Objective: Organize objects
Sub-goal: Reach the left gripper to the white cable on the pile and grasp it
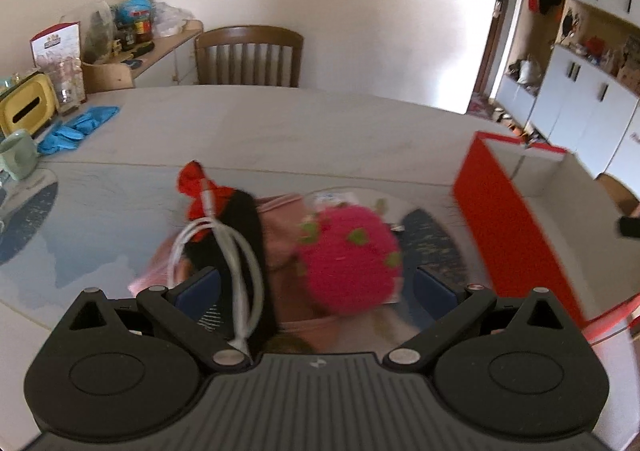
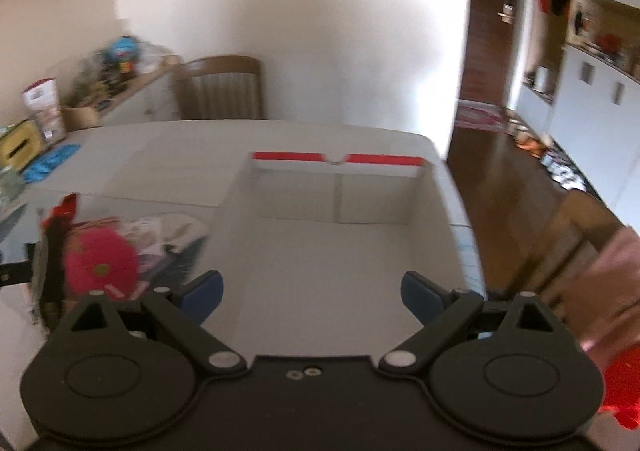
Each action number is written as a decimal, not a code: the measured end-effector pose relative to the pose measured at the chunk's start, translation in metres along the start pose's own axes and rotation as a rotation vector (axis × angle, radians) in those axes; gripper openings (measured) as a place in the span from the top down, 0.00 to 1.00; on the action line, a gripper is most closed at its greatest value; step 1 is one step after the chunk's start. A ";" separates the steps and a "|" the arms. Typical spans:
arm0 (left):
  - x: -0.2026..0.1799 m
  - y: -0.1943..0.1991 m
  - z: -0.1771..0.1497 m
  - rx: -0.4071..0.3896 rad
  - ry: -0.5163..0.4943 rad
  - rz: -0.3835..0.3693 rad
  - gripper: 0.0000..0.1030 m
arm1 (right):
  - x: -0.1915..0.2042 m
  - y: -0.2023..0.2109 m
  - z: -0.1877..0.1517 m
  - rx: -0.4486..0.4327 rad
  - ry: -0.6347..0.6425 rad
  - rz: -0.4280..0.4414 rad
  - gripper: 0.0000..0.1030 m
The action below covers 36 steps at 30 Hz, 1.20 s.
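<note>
In the left wrist view my left gripper (image 1: 316, 287) is open over a pile on the table: a pink plush ball with green spots (image 1: 352, 259), a black and red soft toy (image 1: 224, 219), a looped white cable (image 1: 228, 259) and pink fabric (image 1: 280, 235). The ball lies between the blue pads but is not pinched. A red box with a white inside (image 1: 516, 219) stands open to the right. In the right wrist view my right gripper (image 2: 312, 291) is open and empty above that box (image 2: 340, 235); the pile with the pink ball (image 2: 100, 259) lies to its left.
Blue gloves (image 1: 80, 127), a green mug (image 1: 18, 155) and a yellow tissue box (image 1: 26, 107) sit at the table's far left. A wooden chair (image 1: 248, 55) stands behind the table. A cluttered shelf (image 1: 132, 31) is at back left, white cabinets (image 1: 580, 107) at right.
</note>
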<state>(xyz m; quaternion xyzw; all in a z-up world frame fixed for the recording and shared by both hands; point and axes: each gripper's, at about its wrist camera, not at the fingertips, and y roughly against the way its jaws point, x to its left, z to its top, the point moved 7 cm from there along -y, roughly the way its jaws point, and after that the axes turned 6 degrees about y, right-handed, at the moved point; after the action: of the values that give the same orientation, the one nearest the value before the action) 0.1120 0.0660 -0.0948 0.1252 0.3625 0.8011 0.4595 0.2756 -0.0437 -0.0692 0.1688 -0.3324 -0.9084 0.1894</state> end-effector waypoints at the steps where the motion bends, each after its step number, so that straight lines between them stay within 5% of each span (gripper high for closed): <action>1: 0.005 -0.004 -0.001 0.004 -0.006 0.011 0.01 | -0.004 -0.001 -0.001 0.002 0.012 -0.005 0.07; 11: 0.021 -0.029 -0.004 0.028 -0.004 0.036 0.26 | -0.033 -0.014 -0.008 0.052 -0.018 -0.073 0.08; 14: 0.024 -0.039 -0.005 0.037 0.003 0.055 0.42 | -0.037 -0.015 -0.010 0.065 -0.014 -0.072 0.09; 30: 0.048 -0.062 -0.013 0.089 0.127 0.118 0.69 | -0.051 -0.026 -0.013 0.106 0.029 -0.076 0.11; 36: 0.051 -0.061 -0.014 0.088 0.134 0.115 0.84 | -0.055 -0.038 -0.019 0.149 0.043 -0.082 0.23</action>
<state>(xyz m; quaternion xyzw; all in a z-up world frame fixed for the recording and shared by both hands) 0.1162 0.1207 -0.1540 0.1118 0.4194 0.8162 0.3814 0.3228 -0.0020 -0.0984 0.2152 -0.3876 -0.8844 0.1462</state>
